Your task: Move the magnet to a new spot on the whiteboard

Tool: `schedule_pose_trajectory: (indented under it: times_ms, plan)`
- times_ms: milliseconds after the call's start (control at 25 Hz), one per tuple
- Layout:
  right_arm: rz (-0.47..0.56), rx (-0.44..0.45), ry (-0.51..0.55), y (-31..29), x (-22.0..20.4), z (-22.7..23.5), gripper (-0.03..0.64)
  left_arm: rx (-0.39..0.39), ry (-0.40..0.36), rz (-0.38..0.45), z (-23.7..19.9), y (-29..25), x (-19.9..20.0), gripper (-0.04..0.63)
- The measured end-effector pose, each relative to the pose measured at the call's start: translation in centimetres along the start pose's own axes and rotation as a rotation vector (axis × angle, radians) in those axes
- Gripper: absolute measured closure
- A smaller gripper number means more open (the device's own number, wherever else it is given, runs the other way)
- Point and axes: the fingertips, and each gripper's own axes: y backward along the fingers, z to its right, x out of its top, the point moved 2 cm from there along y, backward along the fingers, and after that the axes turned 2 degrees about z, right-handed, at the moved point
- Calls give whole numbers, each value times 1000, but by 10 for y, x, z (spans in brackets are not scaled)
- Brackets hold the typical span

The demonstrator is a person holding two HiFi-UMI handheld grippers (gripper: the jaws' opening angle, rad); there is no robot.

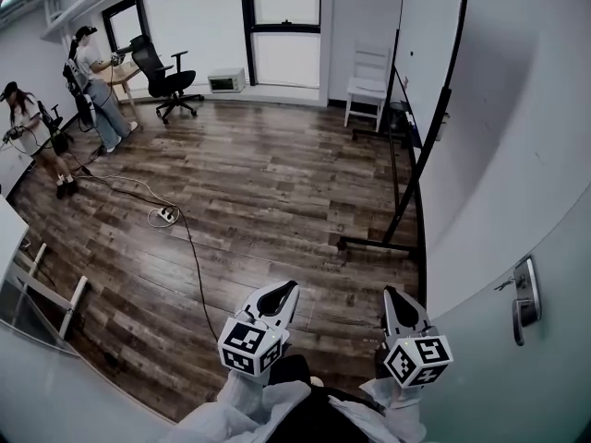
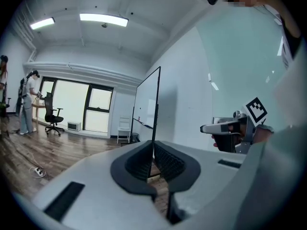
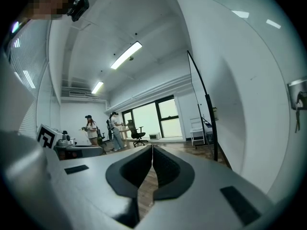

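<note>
Both shut and empty — left gripper (image 1: 282, 295), right gripper (image 1: 395, 299). Approach stage, likely: reach the whiteboard (image 1: 429, 44), find the magnet — too small to spot — then open.

**Left hand-held gripper (image 1: 281, 290) and right hand-held gripper (image 1: 393, 296) both closed and empty**

The person held one in each hand, low in front of the body, side by side and apart. Both pointed forward, tipped only slightly below level. The left hand-held gripper's two jaws met at their tips with nothing between them. The right hand-held gripper's jaws were likewise together and empty. White sleeves (image 1: 242, 406) covered both forearms, just behind the left marker cube (image 1: 249, 347) and the right marker cube (image 1: 417, 360).
</note>
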Motion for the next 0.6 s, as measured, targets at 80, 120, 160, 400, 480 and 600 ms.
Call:
schedule_pose_trajectory:
  times_ms: [80, 120, 160, 400, 480, 600]
  plan:
    - [-10, 8, -7, 1, -5, -2, 588, 7, -2, -6, 2, 5, -3, 575]
    - [-17, 11, -12, 2, -8, -3, 588, 9, -1, -10, 3, 7, -6, 575]
    - [-24, 16, -17, 2, -11, -3, 588, 11, -1, -14, 4, 8, -7, 575]
    - [-22, 30, -49, -2, -13, 2, 588, 37, 44, 10, -3, 3, -7, 575]
    - [-23, 24, -47, -6, -11, 6, 588, 40, 68, 12, -7, -2, -6, 574]
    - [-15, 19, -54, -14, -8, 13, 588, 12, 89, -1, -10, -16, -6, 445]
